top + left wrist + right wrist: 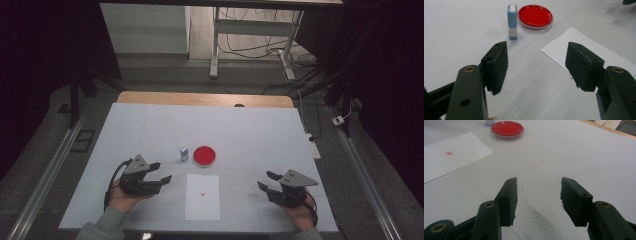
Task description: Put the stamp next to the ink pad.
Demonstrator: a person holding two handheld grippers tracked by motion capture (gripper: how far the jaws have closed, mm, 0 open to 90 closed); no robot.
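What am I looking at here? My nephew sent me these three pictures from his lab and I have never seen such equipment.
There is no machine arm: a person sits at a white table and holds a hand tool with black tongs in each hand. The top picture is taken from above and in front of the person, with the left tongs at the left and the right tongs at the right. The other two pictures come from small cameras riding on each tool, looking along its two jaws.

On the table lie a sheet of white paper with a small red mark, a round red dish, and a small blue and white stamp standing beside the dish. Both tongs are open and hold nothing.
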